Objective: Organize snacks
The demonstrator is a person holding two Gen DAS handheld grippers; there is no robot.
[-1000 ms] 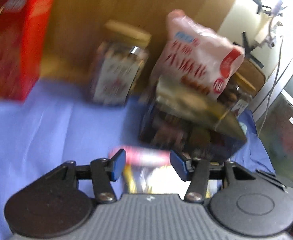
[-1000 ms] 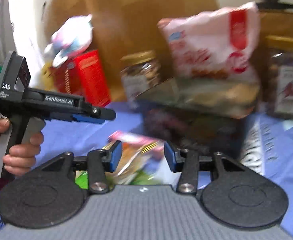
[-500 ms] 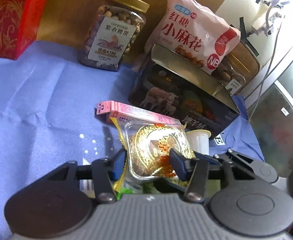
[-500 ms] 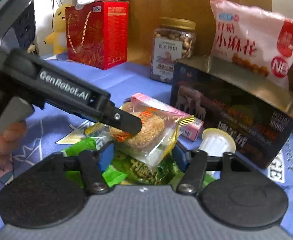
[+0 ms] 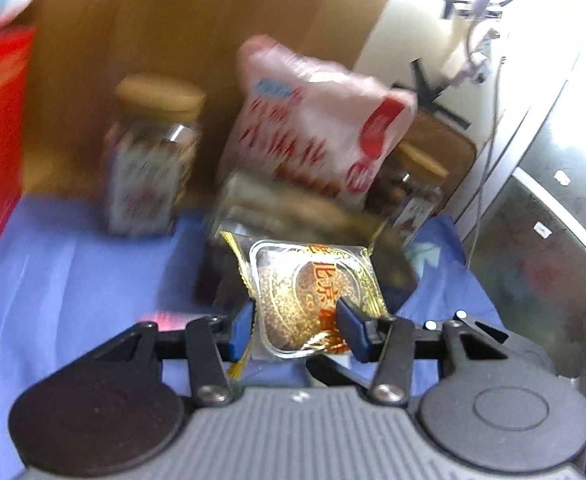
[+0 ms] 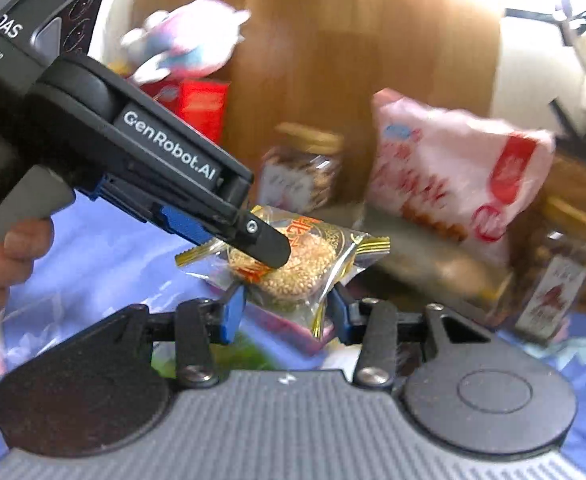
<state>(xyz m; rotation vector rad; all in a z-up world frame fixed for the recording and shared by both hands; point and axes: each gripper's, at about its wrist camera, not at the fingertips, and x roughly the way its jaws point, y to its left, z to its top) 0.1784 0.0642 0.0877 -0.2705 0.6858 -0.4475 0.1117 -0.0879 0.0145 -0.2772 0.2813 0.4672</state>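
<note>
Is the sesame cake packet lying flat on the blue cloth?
No, the left claw holds the sesame cake packet up in the air, above the blue cloth.

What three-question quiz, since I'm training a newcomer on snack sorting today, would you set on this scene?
1. The left gripper holds: A) a jar, B) the sesame cake packet, C) a red box?
2. True or false: the nut jar has its lid off.
3. Fill in: the table cloth is ____.
Key: 1 B, its jaws have just been closing on the packet; 2 false; 3 blue.
</note>
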